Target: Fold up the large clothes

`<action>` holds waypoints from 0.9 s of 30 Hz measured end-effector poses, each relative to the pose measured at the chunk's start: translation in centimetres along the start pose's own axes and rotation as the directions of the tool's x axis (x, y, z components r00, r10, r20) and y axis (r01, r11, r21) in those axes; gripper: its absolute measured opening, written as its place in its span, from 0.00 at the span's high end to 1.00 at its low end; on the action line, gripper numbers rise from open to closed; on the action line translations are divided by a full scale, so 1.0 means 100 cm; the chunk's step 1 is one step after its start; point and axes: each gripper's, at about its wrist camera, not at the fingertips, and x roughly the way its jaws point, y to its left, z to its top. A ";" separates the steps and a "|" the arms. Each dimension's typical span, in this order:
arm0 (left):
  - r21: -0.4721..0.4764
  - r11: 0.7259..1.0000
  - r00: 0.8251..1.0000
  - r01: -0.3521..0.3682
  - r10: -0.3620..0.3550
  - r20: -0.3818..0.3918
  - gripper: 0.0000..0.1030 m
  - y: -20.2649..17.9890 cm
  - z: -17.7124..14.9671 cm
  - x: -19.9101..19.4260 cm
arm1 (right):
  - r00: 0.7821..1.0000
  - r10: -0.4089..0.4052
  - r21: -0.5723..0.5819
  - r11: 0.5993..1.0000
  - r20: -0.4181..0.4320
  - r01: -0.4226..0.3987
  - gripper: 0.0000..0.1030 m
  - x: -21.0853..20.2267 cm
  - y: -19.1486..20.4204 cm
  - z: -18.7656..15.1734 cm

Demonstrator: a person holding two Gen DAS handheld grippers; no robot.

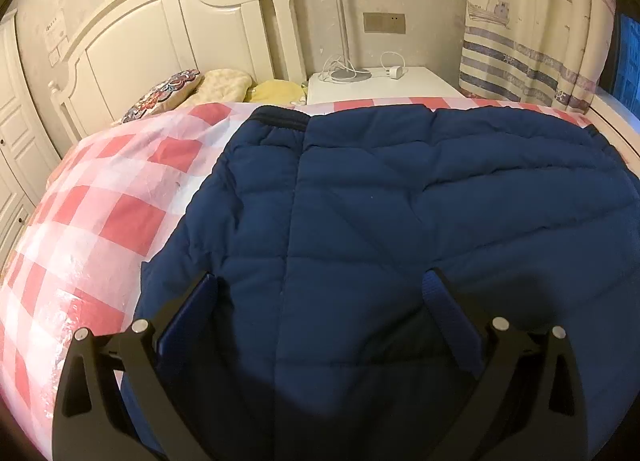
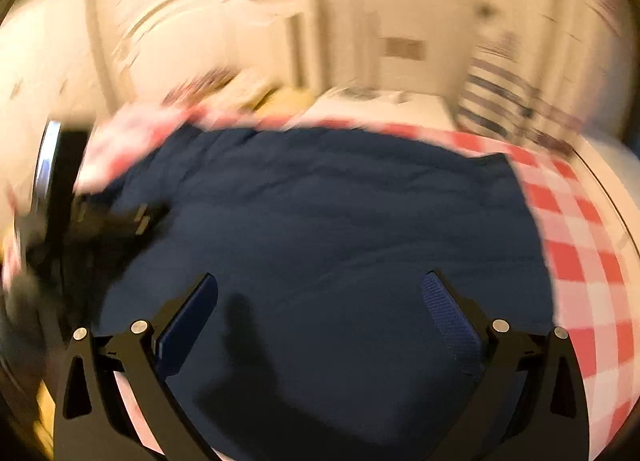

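A dark blue quilted jacket [image 1: 380,201] lies spread on a bed covered with a pink-and-white checked sheet [image 1: 100,201]. The jacket takes up most of the near half of the bed and looks fairly flat, with stitched seams crossing it and a dark ribbed band at its far edge. From the left wrist camera it seems one layer may already be laid over another along a long seam down the middle, but I cannot tell for certain whether a fold has been made.

The left gripper [image 1: 320,297] hangs just above the near part of the jacket. Its two fingers stand wide apart, with nothing between them but the cloth below. The right gripper [image 2: 320,297] is also over the jacket [image 2: 320,221], its fingers equally wide apart and holding nothing. The right wrist camera's picture is badly blurred, so detail there is poor. At its left edge is a dark shape that could be the other tool, though I cannot make it out.

Beyond the bed stands a white headboard [image 1: 168,33], with pillows [image 1: 192,87] against it and a white bedside table [image 1: 384,85] carrying a lamp [image 1: 342,21] and a charger cable. A striped curtain [image 1: 532,33] with boat pictures hangs to the right.

As I judge it, the work is at an early or middle stage: the jacket is laid out and smoothed, but it is not yet a compact bundle. Neither gripper holds an edge, so the remaining folds are all yet to be done.
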 end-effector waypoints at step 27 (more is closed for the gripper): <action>0.048 0.987 0.988 0.155 -0.156 0.012 0.02 -0.054 -0.060 -0.051 | 0.995 -0.098 0.056 0.994 0.010 0.097 0.05 -0.031 -0.032 -0.044</action>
